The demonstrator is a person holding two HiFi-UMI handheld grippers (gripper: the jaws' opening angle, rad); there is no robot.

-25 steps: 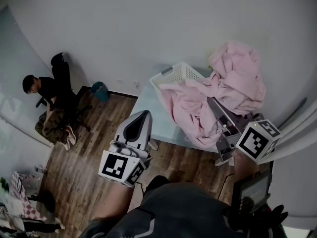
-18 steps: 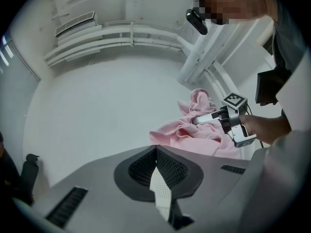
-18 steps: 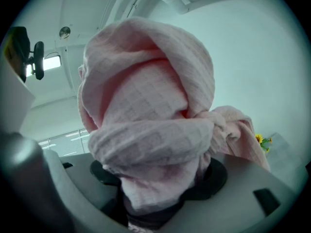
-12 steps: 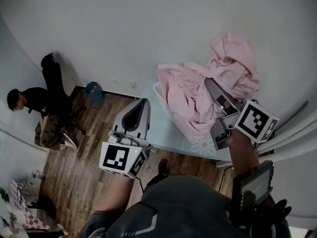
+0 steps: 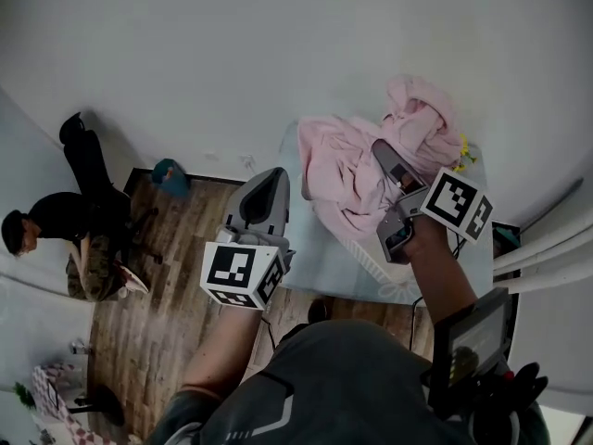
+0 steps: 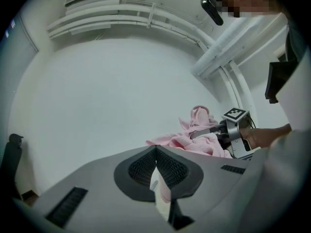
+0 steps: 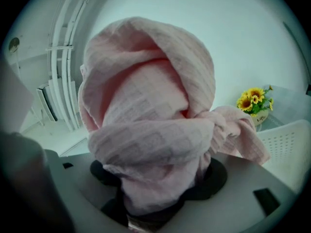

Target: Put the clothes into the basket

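Observation:
A big pink cloth (image 5: 357,170) hangs bunched over the far end of the table, with my right gripper (image 5: 382,151) shut on a thick fold of it. In the right gripper view the pink cloth (image 7: 146,125) fills the middle and wraps over the jaws. Part of the white perforated basket (image 7: 287,144) shows at the right of that view; in the head view the cloth hides it. My left gripper (image 5: 269,179) is held off the table's left edge, above the floor, jaws shut with nothing in them. It looks across at the pink cloth (image 6: 194,140) and the right gripper (image 6: 209,131).
A pale table (image 5: 324,258) stands against the white wall. A small pot of sunflowers (image 7: 253,101) sits behind the basket. On the wooden floor to the left are a seated person (image 5: 56,239), a black office chair (image 5: 83,151) and a teal bin (image 5: 169,176).
My right gripper has carried the pink cloth up and to the left, over the basket, which the cloth now hides. The left gripper has stayed shut at about the same spot.

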